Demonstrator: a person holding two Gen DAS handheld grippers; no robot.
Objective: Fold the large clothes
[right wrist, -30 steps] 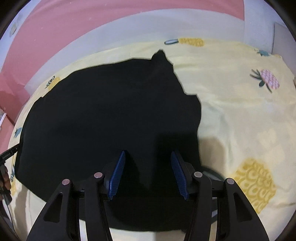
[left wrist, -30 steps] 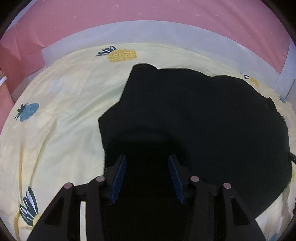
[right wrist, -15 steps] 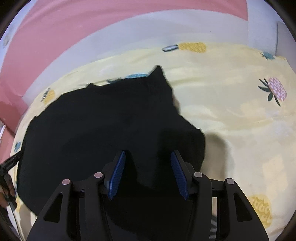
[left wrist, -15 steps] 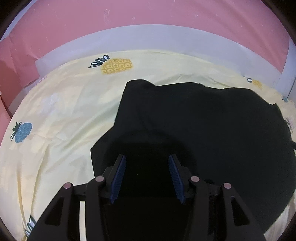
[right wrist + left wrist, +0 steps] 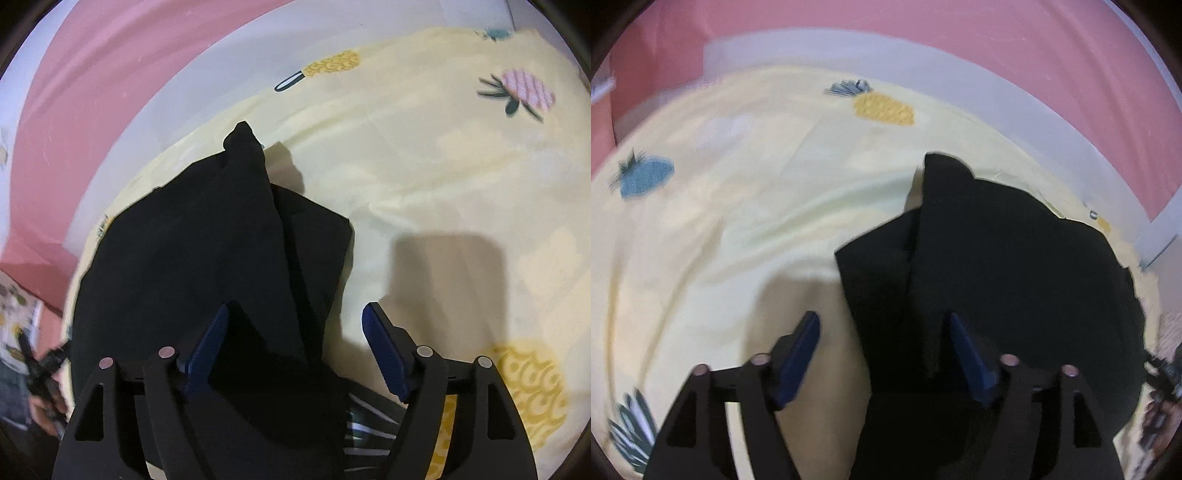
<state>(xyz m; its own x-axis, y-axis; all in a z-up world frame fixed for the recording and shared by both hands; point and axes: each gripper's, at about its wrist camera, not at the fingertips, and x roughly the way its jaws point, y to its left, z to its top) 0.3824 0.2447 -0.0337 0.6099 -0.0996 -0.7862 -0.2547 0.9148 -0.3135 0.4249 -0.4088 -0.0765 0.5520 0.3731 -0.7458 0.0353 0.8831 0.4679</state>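
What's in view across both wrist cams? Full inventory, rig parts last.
black garment: 1, black, lying on the sheet with a folded layer on top, under both grippers.
bed sheet: 1, pale yellow with blue, yellow and pink pineapple prints, covers the bed.
bed border: 1, white, runs along the sheet's far edge.
wall: 1, pink, behind the bed.
left gripper: 1, black with blue fingers, over the garment's left edge; jaws have just been opening, the garment's edge lies below the gap, pads not pressing it.
right gripper: 1, black with blue fingers, over the garment's right edge; jaws have just been opening, cloth below the gap, not pinched.
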